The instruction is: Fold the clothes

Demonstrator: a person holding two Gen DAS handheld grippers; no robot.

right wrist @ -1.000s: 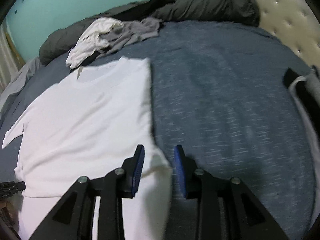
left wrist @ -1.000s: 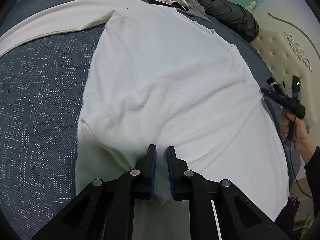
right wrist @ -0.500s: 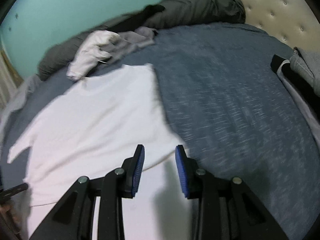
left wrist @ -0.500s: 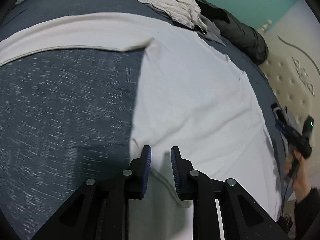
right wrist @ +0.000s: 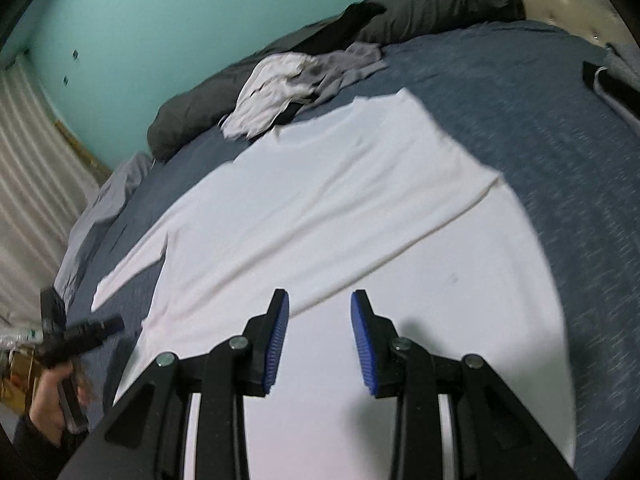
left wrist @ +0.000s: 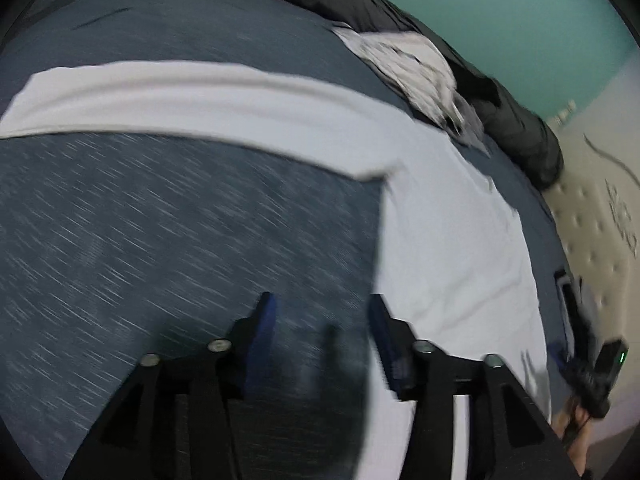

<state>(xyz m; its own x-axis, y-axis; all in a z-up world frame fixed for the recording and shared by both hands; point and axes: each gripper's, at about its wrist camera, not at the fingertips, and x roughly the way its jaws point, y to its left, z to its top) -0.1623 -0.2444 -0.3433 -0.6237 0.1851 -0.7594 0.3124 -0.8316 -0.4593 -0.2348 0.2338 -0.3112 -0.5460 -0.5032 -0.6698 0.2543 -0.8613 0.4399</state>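
A white long-sleeved shirt [right wrist: 340, 208] lies flat on the dark blue bedspread [right wrist: 560, 128], with one side folded in over the body and one sleeve [left wrist: 180, 96] stretched out to the left. My left gripper [left wrist: 320, 312] hangs open over bare bedspread [left wrist: 160, 240] just left of the shirt's side edge, nothing between its fingers. My right gripper [right wrist: 320, 308] is open above the shirt's lower part, empty. The other hand-held gripper [right wrist: 76, 336] shows at the left of the right wrist view, held by a hand.
A heap of white and grey clothes [right wrist: 292, 84] and a dark grey duvet [right wrist: 400, 12] lie at the far side of the bed. A padded cream headboard [left wrist: 600, 216] is to the right. More dark and grey garments [right wrist: 612, 76] sit at the right edge.
Both grippers have let go of the shirt and opened wider. The left one moved left off the shirt onto bare bedspread. The right one now sits over the folded shirt.
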